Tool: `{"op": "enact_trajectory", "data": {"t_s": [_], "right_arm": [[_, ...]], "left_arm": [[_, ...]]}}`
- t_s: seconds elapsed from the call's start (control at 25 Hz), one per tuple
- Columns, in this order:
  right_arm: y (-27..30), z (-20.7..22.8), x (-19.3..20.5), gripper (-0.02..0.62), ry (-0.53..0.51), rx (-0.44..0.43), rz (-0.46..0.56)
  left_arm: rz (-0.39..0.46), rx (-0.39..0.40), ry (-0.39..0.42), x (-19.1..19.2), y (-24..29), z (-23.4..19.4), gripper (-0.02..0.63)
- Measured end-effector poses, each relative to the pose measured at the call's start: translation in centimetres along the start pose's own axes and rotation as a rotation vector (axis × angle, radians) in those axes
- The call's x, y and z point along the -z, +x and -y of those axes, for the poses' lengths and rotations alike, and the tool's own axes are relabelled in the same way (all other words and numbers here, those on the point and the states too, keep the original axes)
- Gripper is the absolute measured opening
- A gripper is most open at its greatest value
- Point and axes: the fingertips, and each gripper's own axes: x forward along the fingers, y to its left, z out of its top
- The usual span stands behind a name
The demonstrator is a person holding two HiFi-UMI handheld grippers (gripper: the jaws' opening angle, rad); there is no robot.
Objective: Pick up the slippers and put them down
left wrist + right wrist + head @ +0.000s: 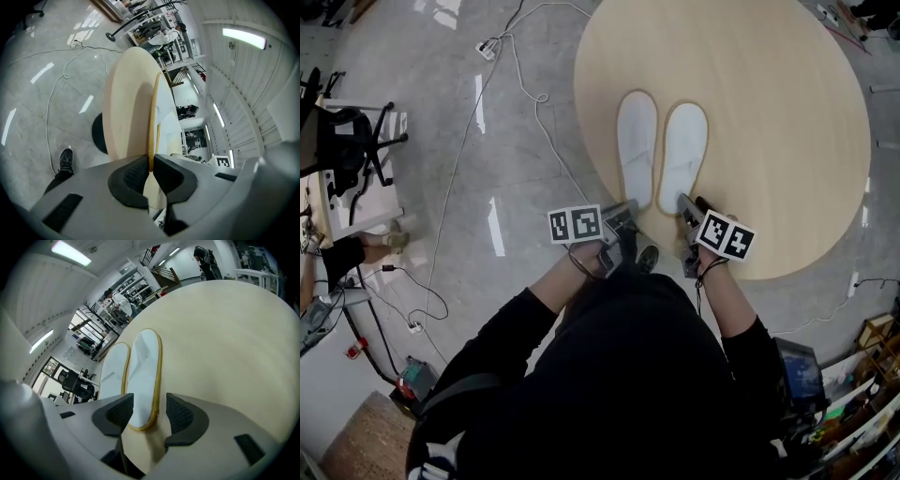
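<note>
- While the left slipper [636, 141], flat white fabric with tan piping, lies close beside its matching right slipper [684, 150] on the round pale wooden counter [769, 112], both toes point to 12 o'clock and both heels sit near the counter's rim at 6 o'clock.
- The left tongs [626, 210] are closed on the left slipper's heel, with the pads pinching its thin tan edge.
- The right tongs [685, 202] stand apart. The right slipper's heel lies between the pads, and neither pad presses on it.
- From the slippers, bare counter spreads wide from 12 to 3 o'clock.
- At 9 o'clock the rim curves in near the left slipper's outer edge, and beyond it is grey polished floor [487, 141].
- At 6 o'clock, just outside the rim, the person's dark shoe [648, 255] stands between the two wrists.
</note>
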Motion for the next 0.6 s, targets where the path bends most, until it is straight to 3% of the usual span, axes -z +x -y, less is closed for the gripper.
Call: {"op": "enact_trajectory", "data": {"t_s": [0.16, 0.32, 0.48, 0.6], "right_arm": [[0.3, -0.9, 0.5, 0.207, -0.002, 0.011, -0.012], [0.2, -0.8, 0.2, 0.209, 0.101, -0.018, 0.004], [-1.0, -2.5, -1.7, 0.196, 0.227, -0.212, 0.09], [-1.2, -4.6, -2.1, 0.169, 0.201, -0.325, 0.09]], "left_arm": [[-0.053, -0.013, 0.041, 0.7, 0.8, 0.3, 0.045], [-0.064, -0.014, 0.027, 0.6, 0.9, 0.0, 0.044], [-0.048, -0.006, 0.019, -0.2, 0.4, -0.1, 0.044], [-0.046, 0.0, 0.014, -0.4, 0.3, -0.2, 0.044]]}}
